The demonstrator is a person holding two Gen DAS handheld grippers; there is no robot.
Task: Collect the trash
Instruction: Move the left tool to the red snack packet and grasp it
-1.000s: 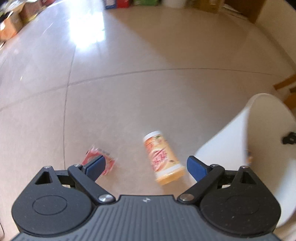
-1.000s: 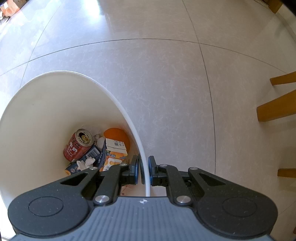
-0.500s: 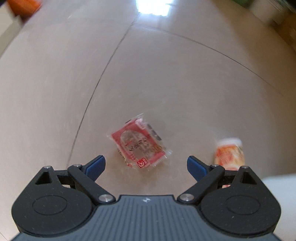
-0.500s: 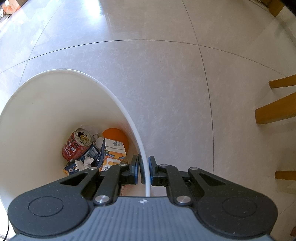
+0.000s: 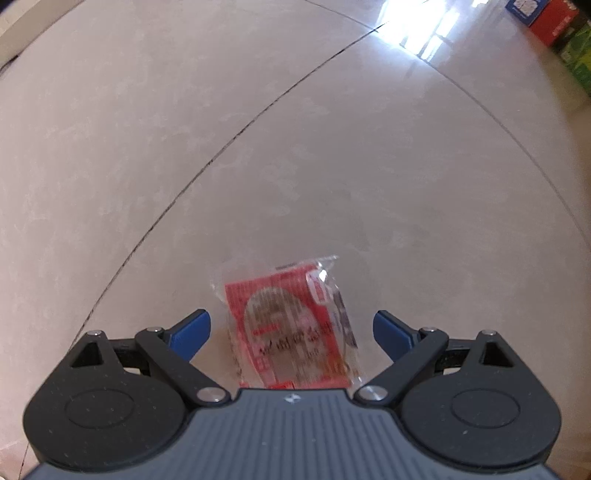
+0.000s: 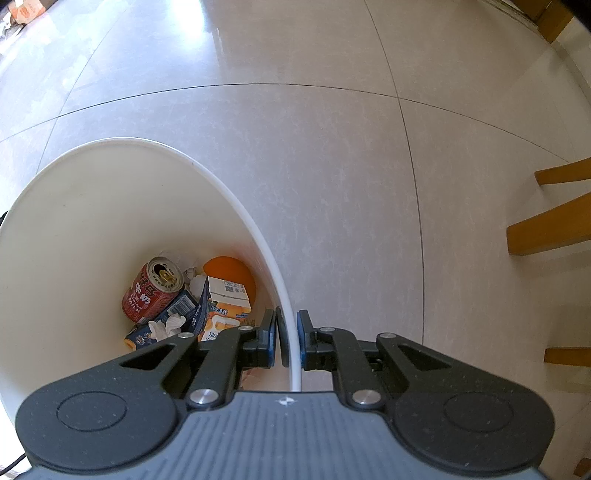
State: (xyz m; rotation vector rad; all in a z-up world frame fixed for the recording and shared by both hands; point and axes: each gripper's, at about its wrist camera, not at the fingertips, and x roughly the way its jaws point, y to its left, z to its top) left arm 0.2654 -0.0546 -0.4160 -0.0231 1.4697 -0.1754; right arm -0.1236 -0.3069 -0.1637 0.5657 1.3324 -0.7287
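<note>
A red snack wrapper (image 5: 291,328) with clear crinkled edges lies flat on the pale tiled floor in the left wrist view. My left gripper (image 5: 291,330) hangs over it, open, one blue finger on each side and neither touching the wrapper. In the right wrist view my right gripper (image 6: 287,338) is shut on the rim of the white trash bin (image 6: 255,225), one pad inside the wall and one outside. Inside the bin lie a red drink can (image 6: 153,290), an orange ball-like thing (image 6: 231,271), a small juice carton (image 6: 225,306) and crumpled tissue.
Wooden chair legs (image 6: 550,225) stand on the floor right of the bin. Coloured boxes (image 5: 554,22) line the far wall at the top right of the left wrist view. A bright glare patch (image 5: 417,22) lies on the tiles beyond the wrapper.
The left gripper dropped towards the floor and rolled, swinging from the yellow tube onto the red wrapper, which now sits larger between its fingers. The right gripper kept still on the bin rim.
</note>
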